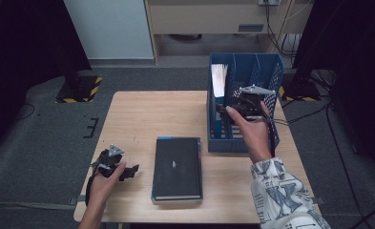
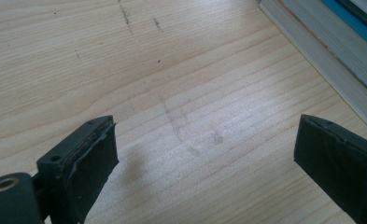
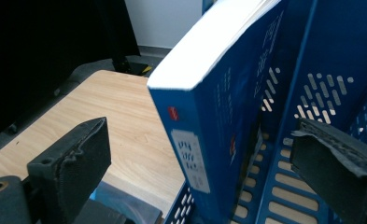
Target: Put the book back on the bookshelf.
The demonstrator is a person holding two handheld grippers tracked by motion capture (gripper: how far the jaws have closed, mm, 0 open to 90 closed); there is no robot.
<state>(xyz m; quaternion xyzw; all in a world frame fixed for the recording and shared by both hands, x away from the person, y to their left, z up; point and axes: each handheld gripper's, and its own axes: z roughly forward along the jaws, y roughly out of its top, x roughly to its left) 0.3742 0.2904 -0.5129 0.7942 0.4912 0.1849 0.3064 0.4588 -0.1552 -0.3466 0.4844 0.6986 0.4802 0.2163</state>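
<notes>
Blue book (image 3: 209,93): stands upright in the leftmost slot of the blue file rack (image 1: 266,71), spine toward me; its lower end is hidden behind the rack's front wall, and the small print on the spine is too blurred to read.
My right gripper (image 1: 235,112): over the rack's front, jaws wide apart and empty; the book sits between them but farther in, nearer the right jaw, touching neither.
Black book (image 1: 177,167): lies flat on the surface (image 1: 137,114), just left of the rack; another book's edges peek out beneath it.
My left gripper (image 1: 128,171): low over bare wood just left of the black book, jaws wide, holding nothing.
</notes>
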